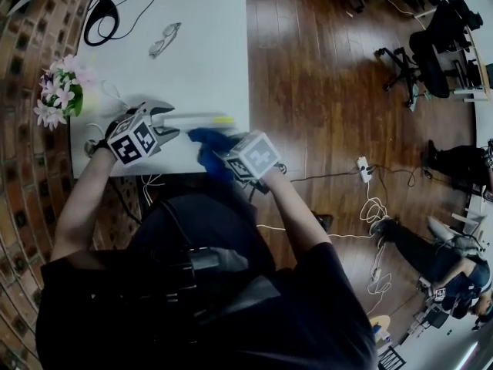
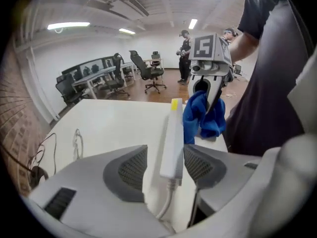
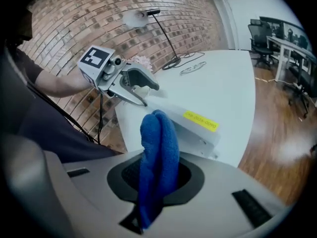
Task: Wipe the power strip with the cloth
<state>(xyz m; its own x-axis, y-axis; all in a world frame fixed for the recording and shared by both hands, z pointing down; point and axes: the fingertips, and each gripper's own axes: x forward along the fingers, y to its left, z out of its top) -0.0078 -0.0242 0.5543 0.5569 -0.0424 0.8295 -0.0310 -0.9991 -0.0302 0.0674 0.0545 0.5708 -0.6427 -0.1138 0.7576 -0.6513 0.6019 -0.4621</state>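
Note:
A long white power strip [image 1: 202,119] with a yellow label lies near the front edge of the white table [image 1: 200,52]. My left gripper [image 1: 166,122] straddles its cord end. In the left gripper view the power strip [image 2: 172,143] lies between the jaws, which stand apart with a gap at the left pad, so the left gripper [image 2: 166,165] is open. My right gripper [image 1: 218,154] is shut on a blue cloth [image 1: 206,141] at the strip's labelled end. In the right gripper view the cloth [image 3: 157,157] stands pinched in the jaws, just short of the power strip [image 3: 198,128].
A pot of pink flowers [image 1: 62,91] stands at the table's left edge. A pair of glasses [image 1: 164,38] and a black lamp base with cables [image 1: 102,20] lie farther back. On the wooden floor to the right are a cabled power strip [image 1: 363,169] and an office chair [image 1: 427,52].

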